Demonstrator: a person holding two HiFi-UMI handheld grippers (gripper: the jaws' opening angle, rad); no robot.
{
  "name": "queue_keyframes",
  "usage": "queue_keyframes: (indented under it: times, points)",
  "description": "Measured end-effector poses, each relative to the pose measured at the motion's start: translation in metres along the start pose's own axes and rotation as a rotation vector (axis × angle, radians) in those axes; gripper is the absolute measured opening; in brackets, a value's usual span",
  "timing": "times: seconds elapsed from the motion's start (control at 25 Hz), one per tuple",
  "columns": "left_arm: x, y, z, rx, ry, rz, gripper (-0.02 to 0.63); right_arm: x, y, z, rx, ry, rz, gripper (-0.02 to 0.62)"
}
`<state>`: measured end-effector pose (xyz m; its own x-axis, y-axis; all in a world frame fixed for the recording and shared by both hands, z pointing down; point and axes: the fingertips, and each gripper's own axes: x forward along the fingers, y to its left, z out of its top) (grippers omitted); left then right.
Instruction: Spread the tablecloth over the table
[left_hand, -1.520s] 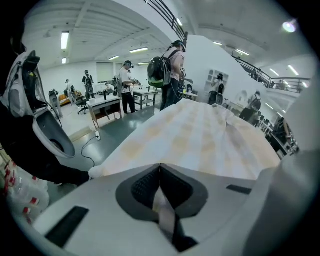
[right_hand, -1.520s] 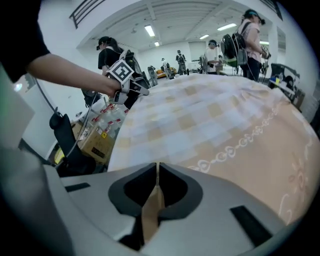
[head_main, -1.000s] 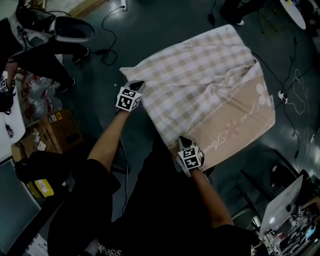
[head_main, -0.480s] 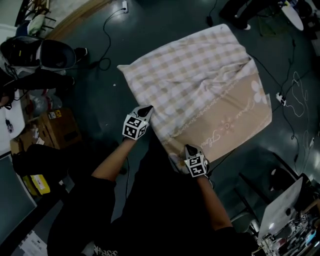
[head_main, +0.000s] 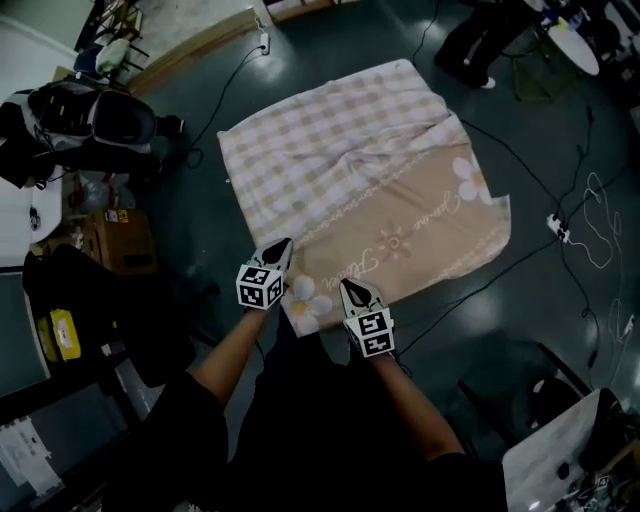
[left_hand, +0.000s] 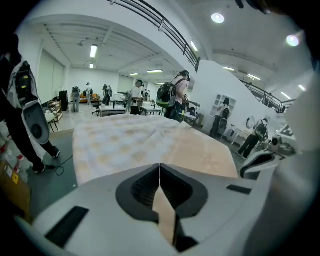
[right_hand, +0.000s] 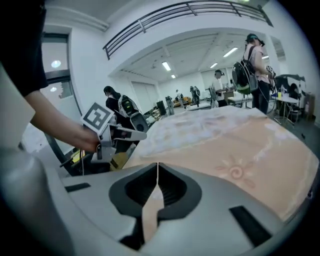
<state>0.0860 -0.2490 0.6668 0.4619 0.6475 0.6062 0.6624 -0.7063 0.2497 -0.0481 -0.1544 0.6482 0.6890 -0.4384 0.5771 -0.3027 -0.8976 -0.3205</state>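
Observation:
The tablecloth lies over the table, pale checks on its far left half and a beige band with flower prints on the near right half. A few creases run across its middle. My left gripper is shut on the cloth's near corner edge, and a strip of beige fabric shows between its closed jaws. My right gripper is shut on the same near edge just to the right, with fabric pinched in its jaws. In the right gripper view the left gripper appears close by at the left.
The floor around the table is dark, with cables trailing at the right. A person in dark clothes with gear stands at the upper left, by cardboard boxes. More people stand beyond the table's far end.
Both grippers have drawn the cloth's near edge toward me and come closer together at the near corner. The cloth now lies flatter, with the flowered band spread out.

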Motion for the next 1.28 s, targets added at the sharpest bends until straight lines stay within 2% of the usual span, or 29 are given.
queue_keyframes:
  times: [0.16, 0.28, 0.48, 0.64, 0.72, 0.8, 0.88, 1.12, 1.28]
  points:
    - [-0.006, -0.093, -0.003, -0.039, -0.020, -0.054, 0.017, -0.068, -0.044, 0.010, -0.049, -0.041, -0.036, 0.021]
    - [0.000, -0.141, -0.006, -0.039, -0.017, -0.088, 0.017, -0.100, -0.078, 0.015, -0.070, -0.048, -0.066, 0.021]
    - [0.023, -0.183, 0.003, -0.035, -0.021, -0.146, 0.017, -0.121, -0.123, 0.017, -0.116, -0.024, -0.089, 0.021]
    - [0.055, -0.196, 0.012, -0.080, -0.031, -0.170, 0.017, -0.120, -0.146, 0.011, -0.098, 0.026, -0.084, 0.021]
    - [0.070, -0.202, 0.007, -0.114, -0.017, -0.185, 0.017, -0.123, -0.146, -0.002, -0.076, 0.074, -0.055, 0.021]
    - [0.097, -0.222, 0.007, -0.125, -0.006, -0.222, 0.017, -0.137, -0.159, -0.009, -0.066, 0.125, -0.034, 0.021]
    - [0.128, -0.249, 0.015, -0.112, 0.011, -0.275, 0.017, -0.154, -0.186, -0.006, -0.064, 0.151, -0.058, 0.021]
    - [0.184, -0.321, 0.044, -0.048, 0.068, -0.380, 0.017, -0.182, -0.261, 0.015, 0.022, 0.098, -0.140, 0.021]
    - [0.214, -0.361, 0.053, -0.030, 0.086, -0.390, 0.017, -0.191, -0.296, 0.022, 0.022, 0.070, -0.109, 0.021]
